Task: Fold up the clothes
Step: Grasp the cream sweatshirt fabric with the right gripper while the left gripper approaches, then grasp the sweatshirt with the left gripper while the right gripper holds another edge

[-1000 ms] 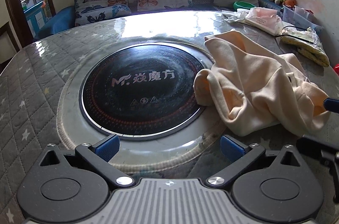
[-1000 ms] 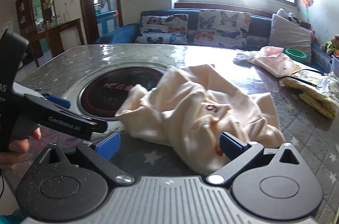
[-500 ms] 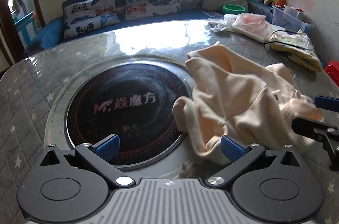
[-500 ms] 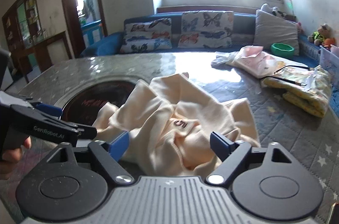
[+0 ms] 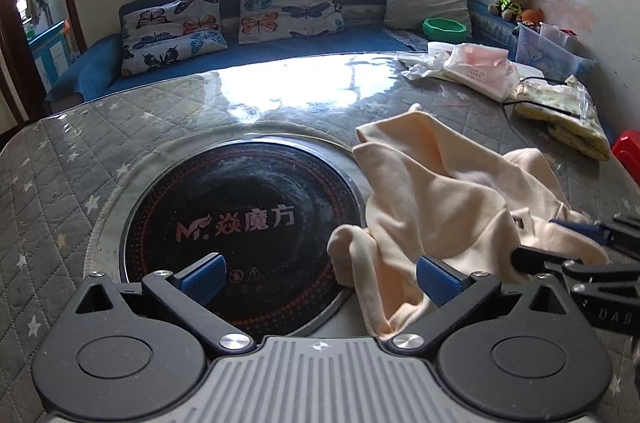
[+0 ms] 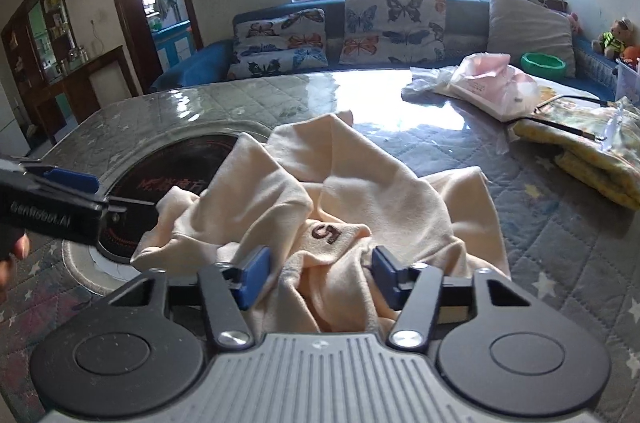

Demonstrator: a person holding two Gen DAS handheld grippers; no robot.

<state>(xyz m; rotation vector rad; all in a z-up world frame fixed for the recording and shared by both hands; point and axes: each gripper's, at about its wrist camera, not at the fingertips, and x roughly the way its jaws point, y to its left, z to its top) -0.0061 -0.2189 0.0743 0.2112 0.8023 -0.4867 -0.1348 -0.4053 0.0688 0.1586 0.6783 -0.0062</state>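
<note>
We have a crumpled cream garment (image 6: 360,207) heaped on the quilted grey table cover (image 6: 560,247), filling the middle of the right wrist view and the right half of the left wrist view, with one corner draped over the rim of the round black cooktop (image 5: 244,223) set into the table.

Our right gripper (image 6: 320,273) has just been closing, and a bunched fold of the cloth, just below the patch with the brown "5", sits between its blue pads (image 6: 254,275). We can't make out the pads actually pressing the fabric, so we judge the pinch not yet made. Our left gripper (image 5: 320,275) hangs wide apart over the near edge of the cooktop, empty, with the garment's rolled cuff just inside its right pad (image 5: 436,279).

What worries us most is the thickness of that bunch. If the right jaws shut on several layers at once, the lift will raise a lump and not an edge, and the garment won't spread flat. A shallow bite could slip off as we pull. The left gripper also has no clear hem to take yet. The pink bag (image 6: 492,83) and the yellow packet (image 6: 592,147) at upper right lie close enough to catch a swung sleeve.
</note>
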